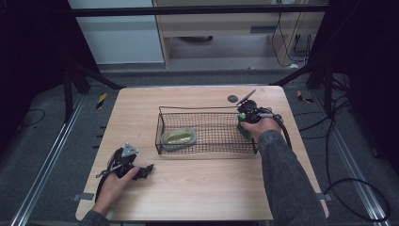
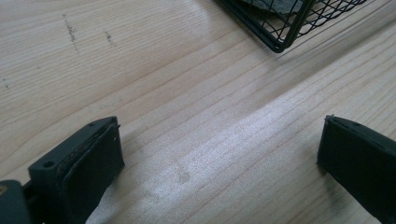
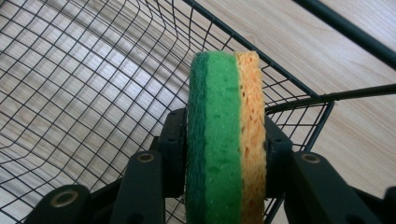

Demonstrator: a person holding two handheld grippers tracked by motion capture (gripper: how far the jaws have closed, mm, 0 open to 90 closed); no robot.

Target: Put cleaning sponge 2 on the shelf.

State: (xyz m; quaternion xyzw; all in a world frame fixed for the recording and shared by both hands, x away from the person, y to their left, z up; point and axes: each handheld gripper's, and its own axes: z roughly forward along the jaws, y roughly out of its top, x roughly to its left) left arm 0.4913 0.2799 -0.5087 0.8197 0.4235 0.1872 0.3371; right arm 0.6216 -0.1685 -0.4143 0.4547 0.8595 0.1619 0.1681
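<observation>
Two-layer sponge [image 3: 224, 140], green/yellow | right hand-held gripper [image 3: 224, 154] pinches it | left hand-held gripper [image 2: 219, 158] spread

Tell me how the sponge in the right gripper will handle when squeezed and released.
The sponge is probably soft: its porous yellow layer looks compressible between the right gripper's jaws. Likely light, and its flat slab shape shouldn't roll when dropped into the wire basket.

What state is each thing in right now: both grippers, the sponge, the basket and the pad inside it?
Left gripper: open, holding nothing, low over the table.
Right gripper: shut on the sponge.
Sponge: held on edge at the basket's right end.
Wire basket: upright on the table.
Green pad: lying flat in the basket's left end.
</observation>
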